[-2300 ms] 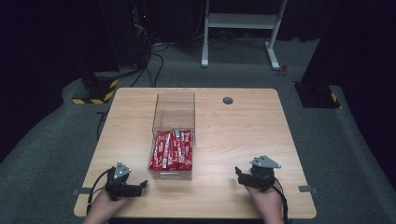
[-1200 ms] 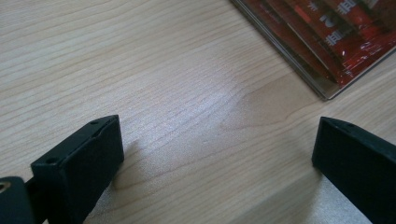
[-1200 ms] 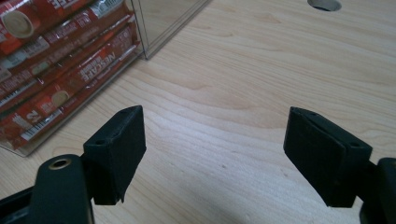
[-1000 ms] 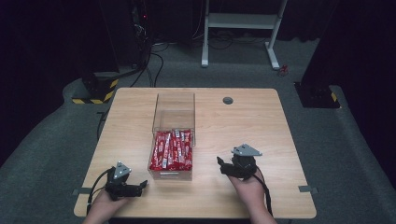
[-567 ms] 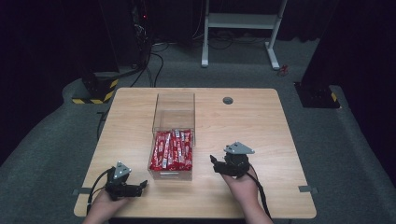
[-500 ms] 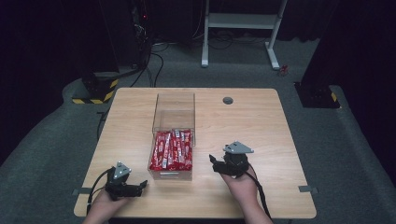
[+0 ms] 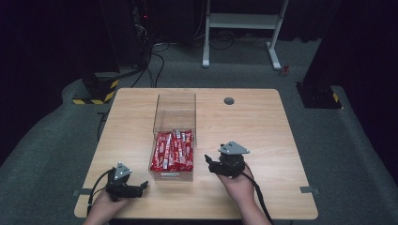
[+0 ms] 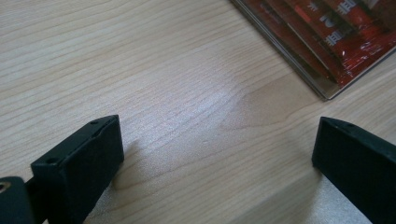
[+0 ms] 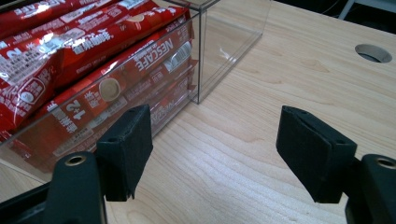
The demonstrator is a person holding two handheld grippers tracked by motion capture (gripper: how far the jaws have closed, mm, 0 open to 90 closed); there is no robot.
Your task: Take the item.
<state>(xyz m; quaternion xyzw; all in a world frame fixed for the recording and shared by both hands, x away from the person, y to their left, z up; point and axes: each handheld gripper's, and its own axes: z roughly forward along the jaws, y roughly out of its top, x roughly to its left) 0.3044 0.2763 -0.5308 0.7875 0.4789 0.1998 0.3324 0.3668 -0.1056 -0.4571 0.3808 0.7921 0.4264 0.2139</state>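
Nescafé sachets (image 7: 174,150), red and stacked lengthwise, fill the near half of a clear plastic box (image 7: 175,107) standing mid-table (image 7: 263,122). Just to its right, the right gripper (image 7: 210,161) points at the box's side wall; its jaws have just been closing a little yet stand wide apart with nothing between them. Near the box's front left corner, the left gripper (image 7: 141,186) rests low over bare wood, jaws wide and empty.

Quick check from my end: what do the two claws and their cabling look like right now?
Both are black handheld units. Each claw, left and right, has two blocky black jaws with small screw holes, a grey three-cornered plate on top, and a black cable trailing back toward the table's near edge.
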